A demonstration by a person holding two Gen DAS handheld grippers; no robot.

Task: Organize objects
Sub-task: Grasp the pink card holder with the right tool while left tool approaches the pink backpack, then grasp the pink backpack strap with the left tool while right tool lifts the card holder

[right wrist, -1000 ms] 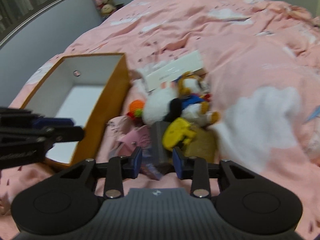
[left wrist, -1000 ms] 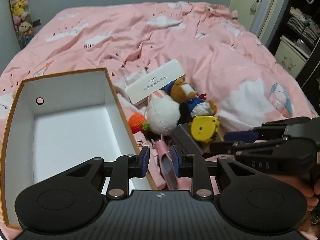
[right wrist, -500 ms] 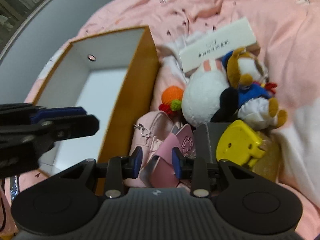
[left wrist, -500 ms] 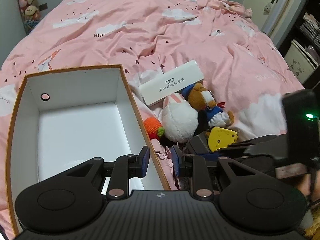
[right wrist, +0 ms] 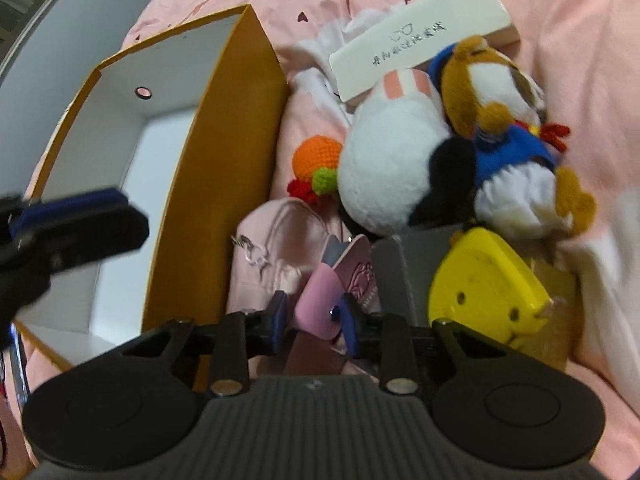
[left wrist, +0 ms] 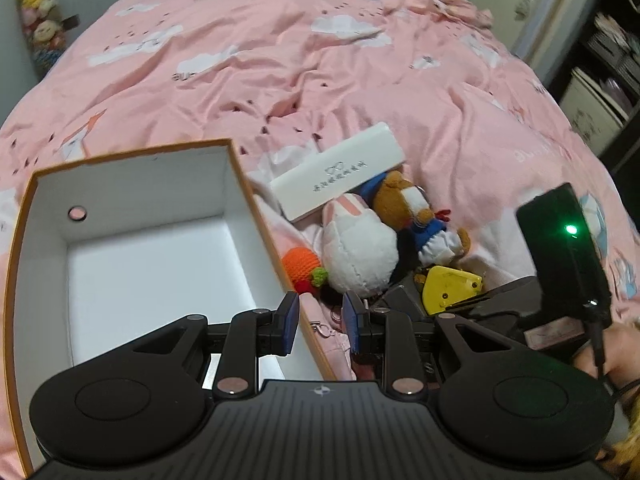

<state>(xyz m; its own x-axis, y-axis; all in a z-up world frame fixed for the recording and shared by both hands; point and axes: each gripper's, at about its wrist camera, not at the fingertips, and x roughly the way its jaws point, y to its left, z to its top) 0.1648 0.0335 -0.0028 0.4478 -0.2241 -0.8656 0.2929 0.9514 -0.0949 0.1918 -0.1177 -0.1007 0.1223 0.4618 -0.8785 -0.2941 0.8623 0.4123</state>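
An empty orange box (left wrist: 256,216) with a white inside sits on the pink bed; it also shows in the right wrist view (right wrist: 224,152). Right of it lies a pile: white case (right wrist: 420,56), white plush (right wrist: 384,160), brown bear (right wrist: 500,92), orange knit toy (right wrist: 316,160), yellow piece (right wrist: 484,288), grey block (right wrist: 394,276), pink pouch (right wrist: 276,256), pink wallet (right wrist: 320,304). My right gripper (right wrist: 314,322) is open with the pink wallet between its fingers. My left gripper (left wrist: 318,326) is open and empty over the box's right wall.
The pink quilt (left wrist: 320,80) covers the whole bed. A door (left wrist: 520,4) and dark shelves (left wrist: 608,60) stand at the far right. A strip of plush toys (left wrist: 36,12) hangs at the far left wall.
My right gripper has moved forward and down into the pile, bringing the pink wallet between its fingers. My left gripper has shifted slightly over the box wall.
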